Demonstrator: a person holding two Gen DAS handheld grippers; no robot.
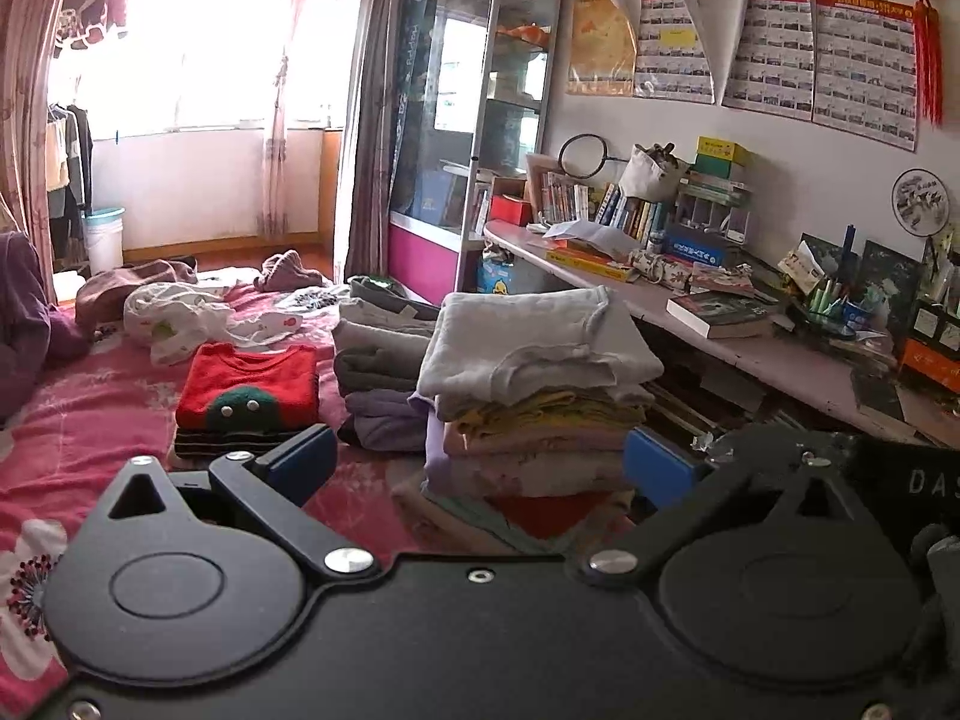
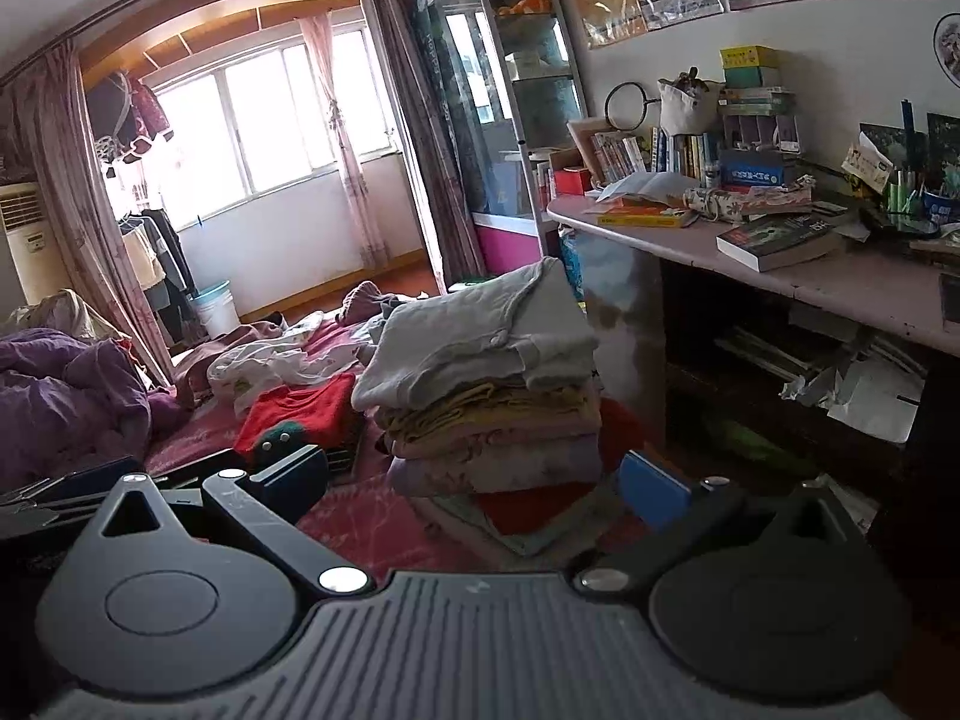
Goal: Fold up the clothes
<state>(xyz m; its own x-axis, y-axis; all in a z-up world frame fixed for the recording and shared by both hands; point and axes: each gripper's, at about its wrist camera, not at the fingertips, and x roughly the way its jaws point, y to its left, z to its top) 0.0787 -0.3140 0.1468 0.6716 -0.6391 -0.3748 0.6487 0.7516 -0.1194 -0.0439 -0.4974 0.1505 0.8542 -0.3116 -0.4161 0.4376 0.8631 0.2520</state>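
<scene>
A tall stack of folded clothes [image 1: 528, 408] stands on the pink bed [image 1: 90, 420], topped by a grey folded garment [image 1: 534, 336]. My left gripper [image 1: 480, 462] is open and empty, its fingers at either side of the stack's lower layers, a little short of it. The stack also shows in the right wrist view [image 2: 492, 408], grey garment [image 2: 480, 330] on top. My right gripper [image 2: 474, 480] is open and empty in front of the stack's base. A folded red sweater [image 1: 249, 390] lies to the left, and it also shows in the right wrist view [image 2: 300, 411].
Folded grey and purple clothes [image 1: 381, 384] lie behind the stack. Unfolded white clothes [image 1: 180, 312] and a brown garment [image 1: 132, 288] lie farther up the bed. A purple quilt [image 2: 66, 396] is at left. A cluttered desk [image 1: 780, 354] with books runs along the right wall.
</scene>
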